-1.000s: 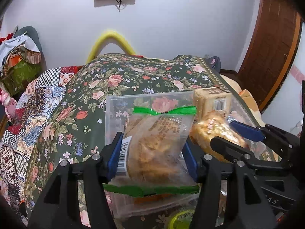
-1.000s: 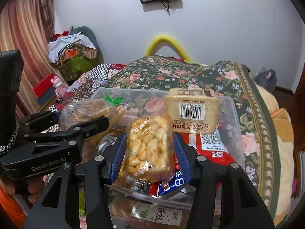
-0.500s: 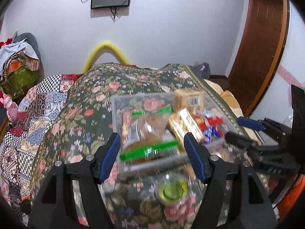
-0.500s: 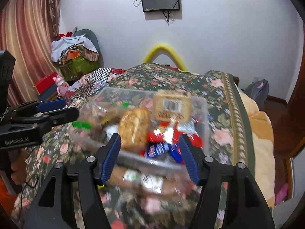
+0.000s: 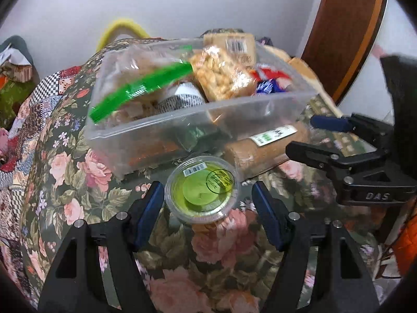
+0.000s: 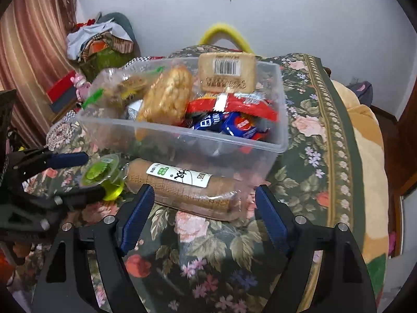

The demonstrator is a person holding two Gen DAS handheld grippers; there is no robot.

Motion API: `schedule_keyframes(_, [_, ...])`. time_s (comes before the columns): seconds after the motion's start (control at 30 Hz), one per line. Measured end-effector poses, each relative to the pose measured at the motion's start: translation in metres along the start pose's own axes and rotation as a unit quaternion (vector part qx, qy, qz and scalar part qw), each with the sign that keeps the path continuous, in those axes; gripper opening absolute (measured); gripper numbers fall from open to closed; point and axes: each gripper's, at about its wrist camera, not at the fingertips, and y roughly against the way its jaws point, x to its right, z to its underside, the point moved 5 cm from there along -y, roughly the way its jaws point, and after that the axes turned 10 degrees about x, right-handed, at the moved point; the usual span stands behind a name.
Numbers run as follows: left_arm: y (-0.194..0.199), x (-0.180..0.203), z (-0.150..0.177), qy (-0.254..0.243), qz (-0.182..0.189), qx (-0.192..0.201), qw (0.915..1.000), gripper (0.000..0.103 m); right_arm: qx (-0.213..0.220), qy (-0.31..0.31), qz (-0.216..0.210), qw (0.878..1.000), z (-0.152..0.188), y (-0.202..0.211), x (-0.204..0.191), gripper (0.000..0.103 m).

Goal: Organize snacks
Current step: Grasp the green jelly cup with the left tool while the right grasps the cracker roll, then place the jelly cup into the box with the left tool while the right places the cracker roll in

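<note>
A clear plastic bin (image 5: pixel 161 133) (image 6: pixel 276 140) on the floral cloth holds several snack packs: a green-edged bag (image 5: pixel 140 88), a puffed-snack bag (image 5: pixel 224 78) (image 6: pixel 166 96), a barcoded biscuit pack (image 6: pixel 226 73) and red and blue wrappers (image 6: pixel 234 120). A green jelly cup (image 5: pixel 202 189) (image 6: pixel 103 176) stands in front of the bin, between my open left gripper's (image 5: pixel 206 208) fingers. A brown roll pack (image 6: pixel 182 185) (image 5: pixel 263 146) lies beside the cup, just ahead of my open right gripper (image 6: pixel 203 206). Both grippers are empty.
The floral cloth (image 6: pixel 307 120) covers a bed-like surface with its edge at the right. A yellow hoop (image 6: pixel 224 30) stands behind it by the wall. A clothes pile (image 6: pixel 101 41) lies at the far left, and a wooden door (image 5: pixel 344 28) is at the right.
Both grippers let go of their snack bags, which now lie in the bin. Both then pulled back and lowered toward the cup and the roll pack.
</note>
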Motion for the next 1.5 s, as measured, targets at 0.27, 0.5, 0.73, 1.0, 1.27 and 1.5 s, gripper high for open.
schedule_keyframes(0.27, [-0.016,-0.010,0.005,0.030,0.023,-0.001,0.9993,0.058,-0.012,0.002,-0.017,1.000,-0.004,-0.018,-0.003,0.077])
schedule_keyframes(0.5, [0.008,-0.017,0.024,0.011,-0.003,0.016,0.9998,0.057,-0.046,0.024,-0.040,0.998,0.019,0.002,-0.017,0.072])
schedule_keyframes(0.73, [0.033,-0.037,0.043,0.036,-0.011,0.017,0.9992,0.057,-0.022,0.047,-0.054,0.997,0.008,0.019,-0.036,0.071])
schedule_keyframes(1.0, [0.045,-0.035,0.046,0.039,-0.011,0.028,0.9988,0.057,-0.068,0.052,-0.083,0.993,0.009,-0.028,-0.051,0.074])
schedule_keyframes(1.27, [0.051,-0.026,0.042,0.030,-0.012,0.039,0.9987,0.057,-0.079,0.063,-0.085,0.991,0.033,-0.013,-0.066,0.041])
schedule_keyframes(1.5, [0.066,-0.017,0.032,0.034,-0.009,0.056,0.9978,0.057,-0.057,0.034,-0.083,0.994,0.048,0.018,-0.070,0.034])
